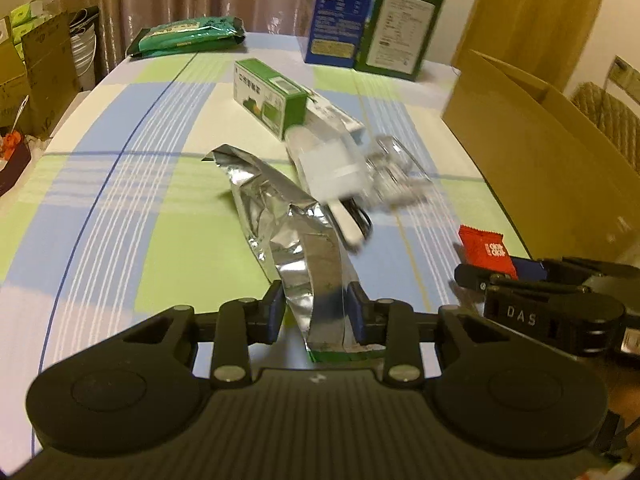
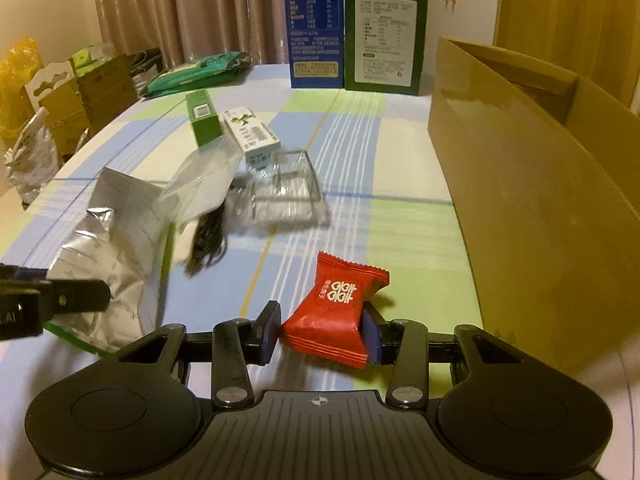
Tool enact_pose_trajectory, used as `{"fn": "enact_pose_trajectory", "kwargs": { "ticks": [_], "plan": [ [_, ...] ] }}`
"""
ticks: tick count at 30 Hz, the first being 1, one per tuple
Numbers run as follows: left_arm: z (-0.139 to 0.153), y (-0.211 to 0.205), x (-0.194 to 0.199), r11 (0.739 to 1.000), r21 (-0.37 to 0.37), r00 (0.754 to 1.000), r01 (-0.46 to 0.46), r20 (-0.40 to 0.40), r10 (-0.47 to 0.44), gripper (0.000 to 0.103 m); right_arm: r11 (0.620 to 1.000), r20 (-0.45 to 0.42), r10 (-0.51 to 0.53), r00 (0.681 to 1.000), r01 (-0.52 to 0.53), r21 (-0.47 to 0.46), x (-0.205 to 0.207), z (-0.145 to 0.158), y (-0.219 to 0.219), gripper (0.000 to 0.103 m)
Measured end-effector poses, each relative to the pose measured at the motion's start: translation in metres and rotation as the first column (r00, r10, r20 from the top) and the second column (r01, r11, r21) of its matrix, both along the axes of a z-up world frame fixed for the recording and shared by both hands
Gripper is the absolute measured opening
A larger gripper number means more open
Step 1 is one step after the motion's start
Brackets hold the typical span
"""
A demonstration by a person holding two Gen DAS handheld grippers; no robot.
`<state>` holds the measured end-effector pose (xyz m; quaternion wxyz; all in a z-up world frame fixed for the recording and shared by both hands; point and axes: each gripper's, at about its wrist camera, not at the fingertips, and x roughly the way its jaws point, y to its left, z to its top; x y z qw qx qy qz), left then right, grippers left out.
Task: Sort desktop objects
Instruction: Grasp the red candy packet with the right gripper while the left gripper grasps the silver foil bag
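My left gripper (image 1: 316,312) is shut on a crumpled silver foil bag (image 1: 280,216), holding its near end above the checked tablecloth; the bag also shows in the right wrist view (image 2: 108,248). My right gripper (image 2: 320,334) is shut on a red candy packet (image 2: 340,304), which also shows in the left wrist view (image 1: 486,250). Beyond lie a clear plastic bag with a white part (image 1: 332,164), a clear plastic tray (image 2: 288,188), a dark cable bundle (image 2: 208,240), a green box (image 1: 268,96) and a white box (image 2: 252,138).
A large open cardboard box (image 2: 532,200) stands along the table's right side. A blue carton (image 2: 314,28) and a green carton (image 2: 384,36) stand at the back. A green pack (image 1: 188,36) lies back left. Cardboard boxes (image 2: 80,96) stand beyond the left edge.
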<state>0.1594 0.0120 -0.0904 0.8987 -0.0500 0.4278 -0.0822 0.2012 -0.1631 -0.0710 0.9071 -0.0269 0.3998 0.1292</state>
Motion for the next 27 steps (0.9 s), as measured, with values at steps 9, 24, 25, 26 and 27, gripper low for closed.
{"fn": "enact_pose_trajectory", "kwargs": {
  "ticks": [9,24,25,26,27],
  "plan": [
    [0.014,-0.006,-0.048,0.999,0.028,0.999,0.023,-0.039,-0.022,0.027,1.000,-0.014,0.014,1.000,-0.015,-0.006,-0.063,0.011,-0.011,0.040],
    [-0.017,0.008,0.025,0.996,-0.082,0.985,-0.046,-0.171,0.031,0.056,0.998,0.017,0.040,0.999,-0.039,-0.039,-0.048,0.001,-0.015,0.040],
    [-0.019,0.007,0.027,0.996,-0.079,0.984,-0.042,-0.176,0.028,0.056,0.998,0.018,0.044,0.999,-0.044,-0.040,-0.047,0.000,-0.015,0.040],
    [-0.021,0.007,0.030,0.996,-0.079,0.983,-0.039,-0.183,0.024,0.056,0.998,0.019,0.050,0.999,-0.049,-0.043,-0.045,-0.002,-0.014,0.040],
    [-0.023,0.007,0.032,0.996,-0.078,0.982,-0.036,-0.188,0.020,0.056,0.998,0.020,0.056,0.998,-0.055,-0.045,-0.044,-0.003,-0.014,0.040]
  ]
}}
